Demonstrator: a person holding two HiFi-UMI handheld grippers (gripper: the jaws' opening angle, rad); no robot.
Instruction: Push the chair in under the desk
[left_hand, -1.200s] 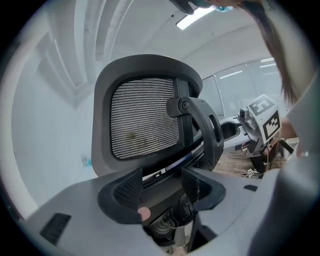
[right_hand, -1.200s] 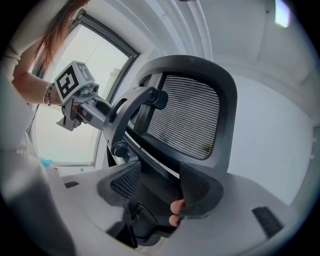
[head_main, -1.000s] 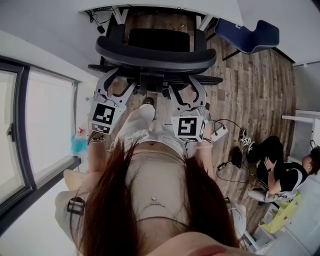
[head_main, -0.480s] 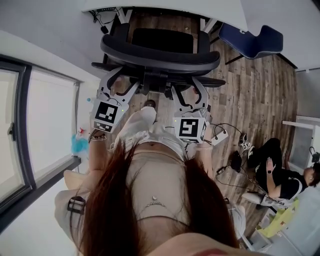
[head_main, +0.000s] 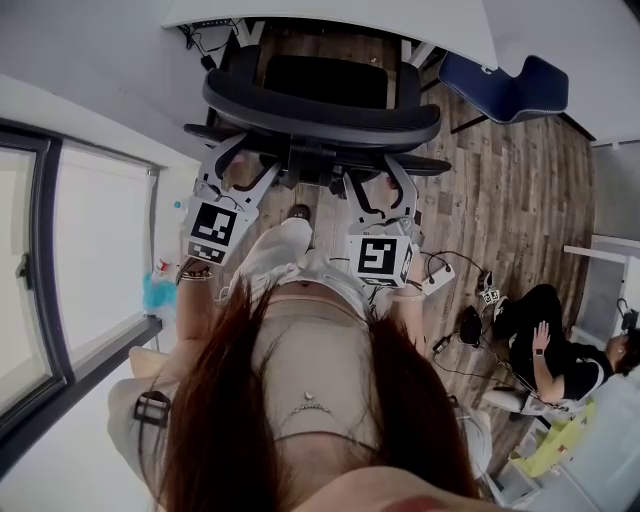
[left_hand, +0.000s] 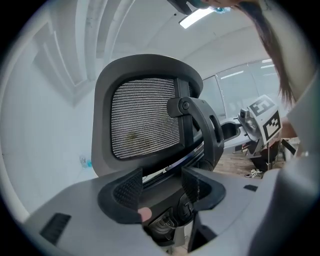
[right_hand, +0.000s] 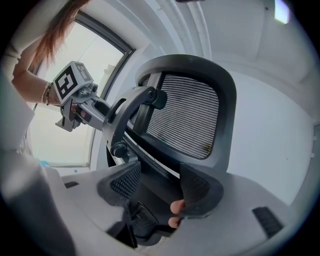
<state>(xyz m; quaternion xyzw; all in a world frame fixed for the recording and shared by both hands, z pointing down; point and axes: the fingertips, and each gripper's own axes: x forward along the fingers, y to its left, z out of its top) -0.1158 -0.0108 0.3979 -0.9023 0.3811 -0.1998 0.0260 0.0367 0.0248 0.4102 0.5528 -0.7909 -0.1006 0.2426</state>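
Black chair, white desk at 12 o'clock.
Our left gripper at 11 o'clock and right gripper at 1 o'clock sit by the chair's back, fingers open.

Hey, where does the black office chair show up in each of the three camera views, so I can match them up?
Head view: the chair is top centre, seen from above.
Left gripper view: its mesh back fills the centre.
Right gripper view: the mesh back sits centre-right.
Shared landmark: the curved black rear bracket behind the back, also in the right gripper view and the head view.
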